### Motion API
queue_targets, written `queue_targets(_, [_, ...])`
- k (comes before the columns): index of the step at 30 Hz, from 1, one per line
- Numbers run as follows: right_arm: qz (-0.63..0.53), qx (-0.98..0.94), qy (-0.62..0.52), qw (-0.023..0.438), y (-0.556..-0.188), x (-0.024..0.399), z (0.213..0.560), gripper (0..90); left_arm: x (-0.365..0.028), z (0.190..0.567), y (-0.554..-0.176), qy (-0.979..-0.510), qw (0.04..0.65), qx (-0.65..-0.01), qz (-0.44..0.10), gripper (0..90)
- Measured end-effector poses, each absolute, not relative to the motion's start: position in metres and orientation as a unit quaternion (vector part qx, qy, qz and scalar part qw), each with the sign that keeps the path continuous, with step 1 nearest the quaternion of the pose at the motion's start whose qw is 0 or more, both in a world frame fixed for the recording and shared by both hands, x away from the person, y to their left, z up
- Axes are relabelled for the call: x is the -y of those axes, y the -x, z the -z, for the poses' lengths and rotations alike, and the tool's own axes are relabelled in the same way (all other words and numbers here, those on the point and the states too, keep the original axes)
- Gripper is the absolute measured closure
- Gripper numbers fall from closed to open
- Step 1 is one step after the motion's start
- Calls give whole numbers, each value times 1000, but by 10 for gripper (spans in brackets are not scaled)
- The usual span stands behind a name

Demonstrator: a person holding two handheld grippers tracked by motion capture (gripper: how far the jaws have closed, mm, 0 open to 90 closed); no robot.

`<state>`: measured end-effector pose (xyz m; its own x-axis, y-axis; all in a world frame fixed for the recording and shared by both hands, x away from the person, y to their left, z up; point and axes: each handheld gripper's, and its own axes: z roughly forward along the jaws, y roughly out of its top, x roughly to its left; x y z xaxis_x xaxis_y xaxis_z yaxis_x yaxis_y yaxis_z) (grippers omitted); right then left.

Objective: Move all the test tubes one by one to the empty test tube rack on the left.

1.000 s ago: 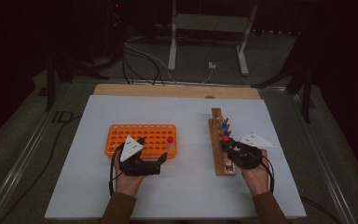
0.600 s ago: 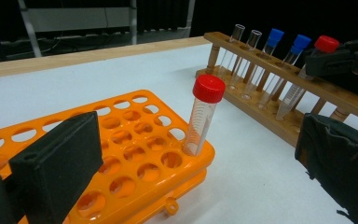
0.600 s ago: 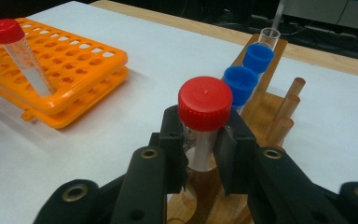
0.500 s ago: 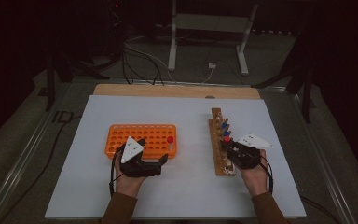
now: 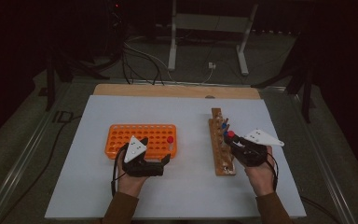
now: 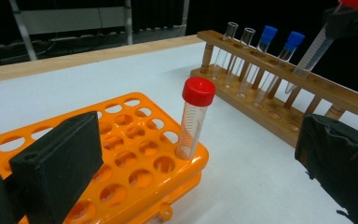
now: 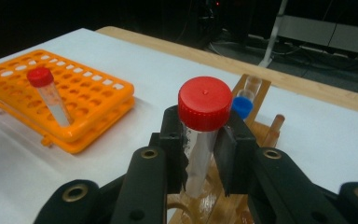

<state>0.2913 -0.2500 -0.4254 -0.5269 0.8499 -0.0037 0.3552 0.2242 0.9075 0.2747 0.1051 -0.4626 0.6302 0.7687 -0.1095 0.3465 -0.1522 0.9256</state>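
Observation:
My right gripper is shut on a clear red-capped tube just below its cap. It holds the tube tilted over the wooden rack, with the tube's lower end close to the rack's top rail. That rack carries two blue-capped tubes and two uncapped clear tubes. An orange rack holds one red-capped tube upright at its right corner. My left gripper rests open at the orange rack's near edge, its jaws wide apart with nothing gripped.
Both racks sit on a white sheet laid over a wooden tabletop. Bare sheet lies between the two racks and along the near edge. Behind the table are cables and a metal stand on the floor.
My right gripper has risen a little with the red-capped tube in its jaws, drawing it up from the wooden rack. The left gripper has kept still.

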Motion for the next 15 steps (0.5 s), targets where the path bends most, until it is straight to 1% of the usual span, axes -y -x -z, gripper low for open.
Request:
queue_targets(10, [-488, -731, -389, 275, -283, 248, 404, 750, -92, 457, -272, -743, 529, -358, -197, 19])
queue_targets(15, [-509, -728, -381, 255, -279, 243, 400, 751, -77, 453, -273, -751, 531, -340, -199, 30])
